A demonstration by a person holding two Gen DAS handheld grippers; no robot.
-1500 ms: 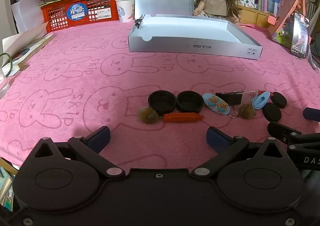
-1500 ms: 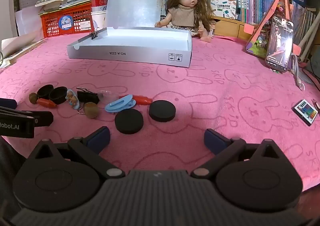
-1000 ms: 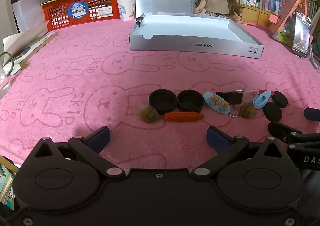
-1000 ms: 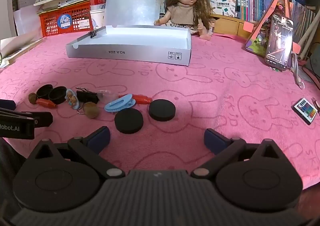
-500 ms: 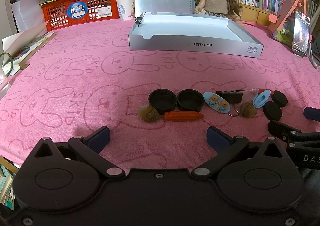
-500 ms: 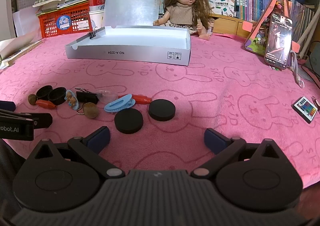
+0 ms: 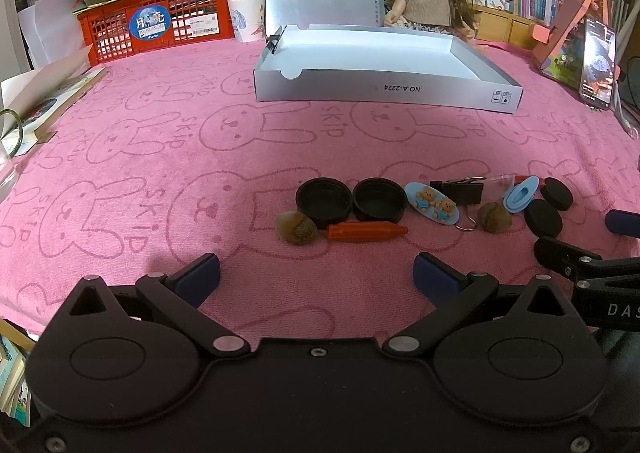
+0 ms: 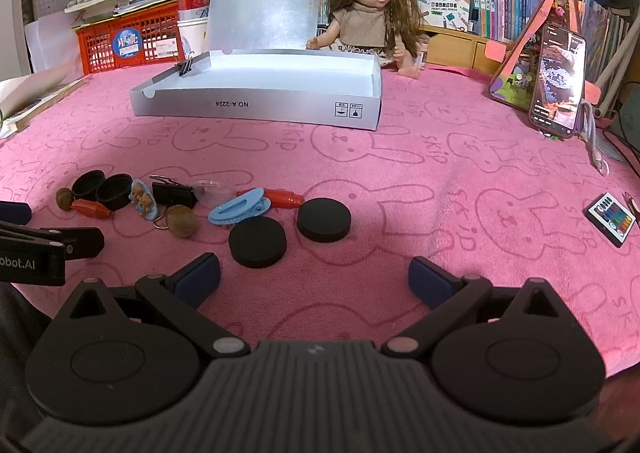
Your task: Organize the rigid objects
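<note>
We hold left gripper point(image 7: 316, 273) and right gripper point(image 8: 314, 275) wide apart, empty; orange crayon point(image 7: 366, 231) at 12 o'clock; we should straddle it squarely, then carry it to the box point(image 7: 384, 87)

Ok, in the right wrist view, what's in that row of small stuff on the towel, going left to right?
Acorn → orange crayon → bear hair clip → black binder clip → blue clip → right-hand black disc. I skipped the cups and other overlapping pieces.
</note>
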